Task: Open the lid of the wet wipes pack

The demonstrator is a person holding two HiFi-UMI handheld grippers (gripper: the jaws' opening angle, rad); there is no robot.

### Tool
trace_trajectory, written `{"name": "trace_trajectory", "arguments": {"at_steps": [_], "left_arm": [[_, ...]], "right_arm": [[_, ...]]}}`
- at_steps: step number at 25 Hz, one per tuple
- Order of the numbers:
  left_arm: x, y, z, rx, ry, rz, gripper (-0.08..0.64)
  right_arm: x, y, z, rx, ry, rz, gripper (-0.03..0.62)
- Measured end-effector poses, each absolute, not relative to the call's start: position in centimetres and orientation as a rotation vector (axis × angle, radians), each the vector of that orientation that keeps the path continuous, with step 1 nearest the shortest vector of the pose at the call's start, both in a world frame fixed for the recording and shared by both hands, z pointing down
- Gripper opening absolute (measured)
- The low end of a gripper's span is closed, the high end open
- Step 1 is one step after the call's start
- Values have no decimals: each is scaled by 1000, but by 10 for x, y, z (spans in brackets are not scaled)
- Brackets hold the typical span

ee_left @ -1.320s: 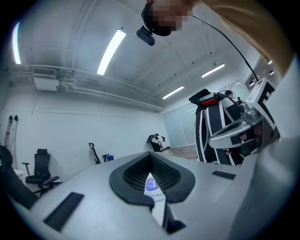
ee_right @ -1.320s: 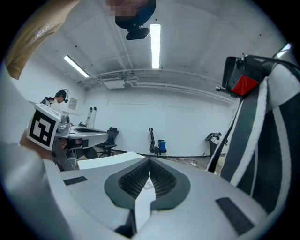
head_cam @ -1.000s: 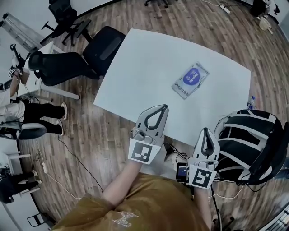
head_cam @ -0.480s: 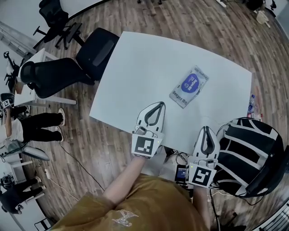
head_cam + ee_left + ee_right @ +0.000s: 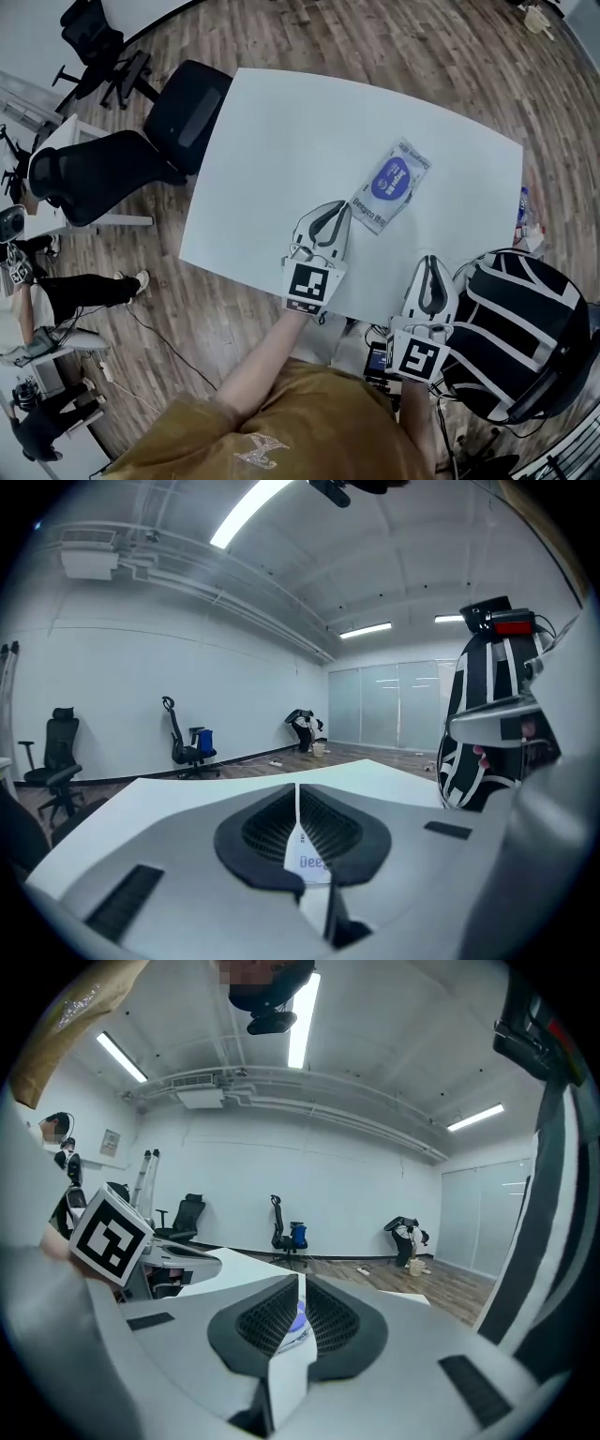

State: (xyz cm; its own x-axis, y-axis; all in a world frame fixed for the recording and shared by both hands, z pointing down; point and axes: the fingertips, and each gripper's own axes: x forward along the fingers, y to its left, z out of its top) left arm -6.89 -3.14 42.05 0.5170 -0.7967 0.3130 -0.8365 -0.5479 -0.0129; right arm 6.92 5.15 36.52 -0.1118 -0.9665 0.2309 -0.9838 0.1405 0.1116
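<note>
- Black office chair (image 5: 192, 112) at the left edge of the white table (image 5: 281, 141).
- Left gripper (image 5: 343, 207): jaws closed together with nothing between them, tips just beside the pack's near corner (contact cannot be judged).
- Wet wipes pack (image 5: 392, 180): flat on the table, purple lid (image 5: 395, 174) facing up and closed.
- Right gripper (image 5: 429, 262): jaws pressed together, empty, over the table's near edge, apart from the pack.
- Black-and-white striped chair (image 5: 520, 328) at far right.

Flat silvery wet wipes pack (image 5: 392, 185), blue oval lid (image 5: 395, 175) closed, diagonal on the white table (image 5: 281, 141).
</note>
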Motion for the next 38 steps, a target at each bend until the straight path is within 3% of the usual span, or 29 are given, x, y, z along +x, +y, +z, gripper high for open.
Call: {"name": "trace_trajectory", "arguments": {"at_steps": [20,33,38], "left_arm": [[-68,-35,419,2681,-1371,430,2],[-92,-41,513,2288,-1228,710,2],[-83,-39,532,2189,-1097,689,3]], "right_arm": [[79,34,341,1974,-2226,62,8],[79,17,373,1881,-2302,185,8],[78,15,382,1860,-2283,212,8]]}}
